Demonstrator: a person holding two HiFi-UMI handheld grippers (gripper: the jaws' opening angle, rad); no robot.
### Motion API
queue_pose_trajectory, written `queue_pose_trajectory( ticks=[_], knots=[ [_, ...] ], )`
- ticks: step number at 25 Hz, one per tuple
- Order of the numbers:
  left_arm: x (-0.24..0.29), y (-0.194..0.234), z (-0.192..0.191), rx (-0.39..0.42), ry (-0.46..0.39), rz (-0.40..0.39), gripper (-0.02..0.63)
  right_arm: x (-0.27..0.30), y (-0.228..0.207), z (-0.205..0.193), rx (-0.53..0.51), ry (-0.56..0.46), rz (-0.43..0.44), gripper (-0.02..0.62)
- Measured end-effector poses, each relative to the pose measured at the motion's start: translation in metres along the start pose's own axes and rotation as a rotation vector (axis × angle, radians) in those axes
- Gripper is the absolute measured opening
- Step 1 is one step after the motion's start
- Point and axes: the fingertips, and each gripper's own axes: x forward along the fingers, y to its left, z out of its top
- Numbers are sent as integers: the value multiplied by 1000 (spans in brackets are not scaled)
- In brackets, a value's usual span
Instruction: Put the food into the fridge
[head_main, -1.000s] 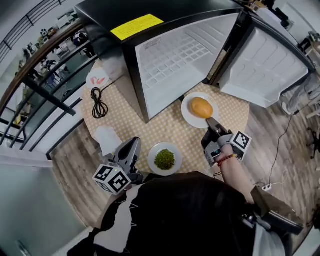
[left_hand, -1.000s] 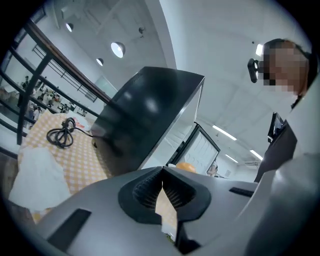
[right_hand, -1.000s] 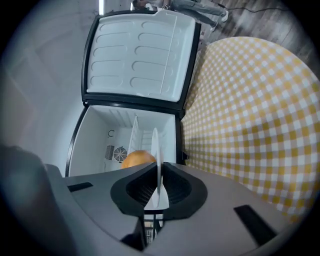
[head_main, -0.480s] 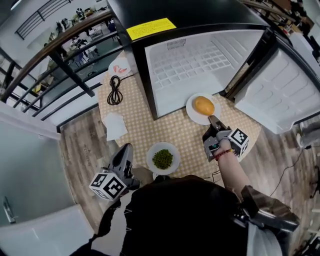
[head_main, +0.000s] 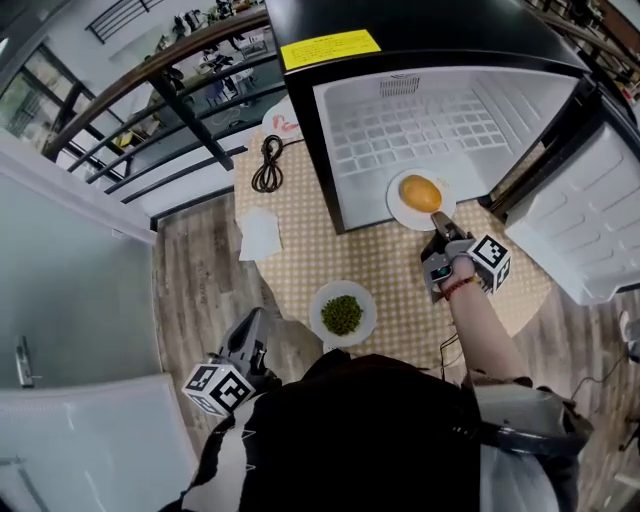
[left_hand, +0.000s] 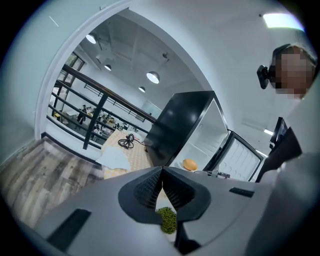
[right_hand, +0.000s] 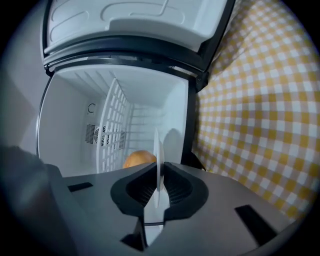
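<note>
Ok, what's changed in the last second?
The right gripper, shut on the plate rim, has pushed the plate with the orange food into the fridge mouth. The left gripper, shut and empty, has drawn back from the greens, off the table edge. Greens and cable stayed put.

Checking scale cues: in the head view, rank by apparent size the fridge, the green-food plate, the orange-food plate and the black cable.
1. fridge, by far the largest.
2. green-food plate and orange-food plate: they look alike, so no ranking.
3. black cable, coiled, smallest.
</note>
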Motion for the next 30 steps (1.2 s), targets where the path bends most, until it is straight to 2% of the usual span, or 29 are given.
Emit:
queue_pose_trajectory(
  ticks=[6, 15, 24, 30],
  knots=[
    [-28, 11, -5, 13, -18, 81, 12, 25, -1, 2, -2, 28, 5, 28],
    [-49, 11, -22, -23, -17, 153, 12, 49, 3, 13, -143, 64, -28, 28],
    [-86, 24, -25, -64, -92, 224, 12, 60, 11, 20, -212, 75, -80, 28],
    [-113, 41, -9, -53, -163, 285, 12, 66, 18, 29, -352, 67, -139, 28]
  ],
)
